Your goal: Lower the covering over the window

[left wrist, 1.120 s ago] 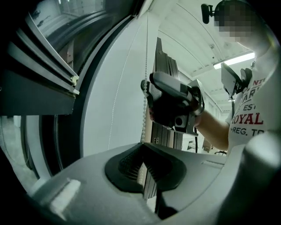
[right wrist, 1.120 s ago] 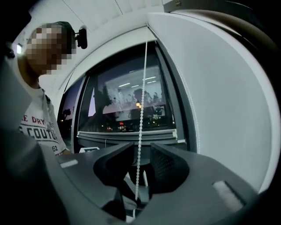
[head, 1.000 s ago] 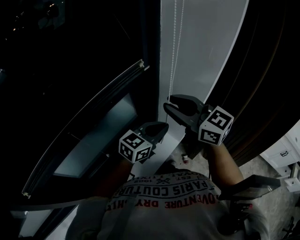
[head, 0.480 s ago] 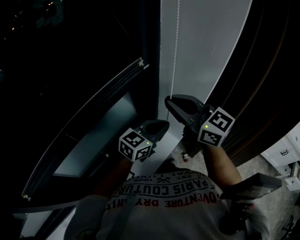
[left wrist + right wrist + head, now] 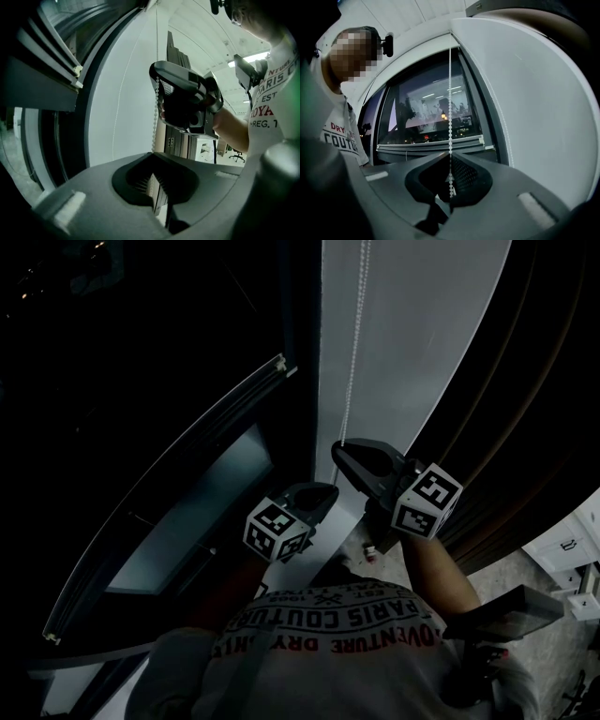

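A white bead chain (image 5: pixel 352 352) hangs down the pale wall strip beside the dark window. My right gripper (image 5: pixel 339 452) has just been closing and is now shut on the bead chain (image 5: pixel 450 103), which runs between its jaws at the tips (image 5: pixel 449 157). Just below it, my left gripper (image 5: pixel 325 493) is shut on the same chain (image 5: pixel 154 122), which enters its tips (image 5: pixel 152 154). A pale rail (image 5: pixel 187 474) with an end cap crosses the window; I cannot tell if it is the covering's bottom bar.
The white wall panel (image 5: pixel 412 343) runs behind the chain, with dark curtain folds (image 5: pixel 525 427) to its right. White furniture (image 5: pixel 567 549) stands at the far right. The window glass (image 5: pixel 426 108) shows night reflections.
The right jaws, open around the chain a second ago, have closed on it. Both grippers have sunk a little along the chain.
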`<state>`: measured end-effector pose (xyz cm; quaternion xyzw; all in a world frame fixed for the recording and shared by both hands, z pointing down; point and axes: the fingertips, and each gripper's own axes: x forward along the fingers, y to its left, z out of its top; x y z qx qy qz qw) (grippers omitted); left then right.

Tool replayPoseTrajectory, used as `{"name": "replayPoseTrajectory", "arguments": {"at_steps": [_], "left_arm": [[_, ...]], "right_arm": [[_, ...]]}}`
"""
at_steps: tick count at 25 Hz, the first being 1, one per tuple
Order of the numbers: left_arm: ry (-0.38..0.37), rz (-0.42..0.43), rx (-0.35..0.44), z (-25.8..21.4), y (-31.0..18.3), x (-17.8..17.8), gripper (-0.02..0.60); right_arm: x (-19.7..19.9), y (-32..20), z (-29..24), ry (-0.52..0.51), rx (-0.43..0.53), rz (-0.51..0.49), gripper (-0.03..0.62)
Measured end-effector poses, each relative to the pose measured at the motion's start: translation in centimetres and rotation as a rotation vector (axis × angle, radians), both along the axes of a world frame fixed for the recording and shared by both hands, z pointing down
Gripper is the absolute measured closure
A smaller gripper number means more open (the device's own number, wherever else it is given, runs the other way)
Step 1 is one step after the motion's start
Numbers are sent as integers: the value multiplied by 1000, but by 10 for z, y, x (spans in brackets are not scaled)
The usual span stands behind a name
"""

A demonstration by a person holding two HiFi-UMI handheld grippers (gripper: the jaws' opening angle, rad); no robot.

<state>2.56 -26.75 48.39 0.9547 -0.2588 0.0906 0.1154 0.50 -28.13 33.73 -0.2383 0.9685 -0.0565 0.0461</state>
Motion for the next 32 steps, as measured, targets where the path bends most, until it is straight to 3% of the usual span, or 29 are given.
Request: {"name": "replayPoseTrajectory", "arguments": {"at_steps": [10,23,27,29,32], "left_arm": [[-68,-7,-63,71,-4,-1,575],[-206,-60,-214,158,19,-17,574],[-157,-32,-256,161,28,-16,568],[-139,-35,-282,162,29,-22,477],[-99,-76,-260,146,21,-41,476]], "right_arm": [[3,-9,76,101,-76,38,580],[-14,5,171,211,-166,45,582],[-14,6,176,189,-196,43,583],[-12,5,174,197,-183,48,583],[-11,4,173,194,-183,50,583]]}}
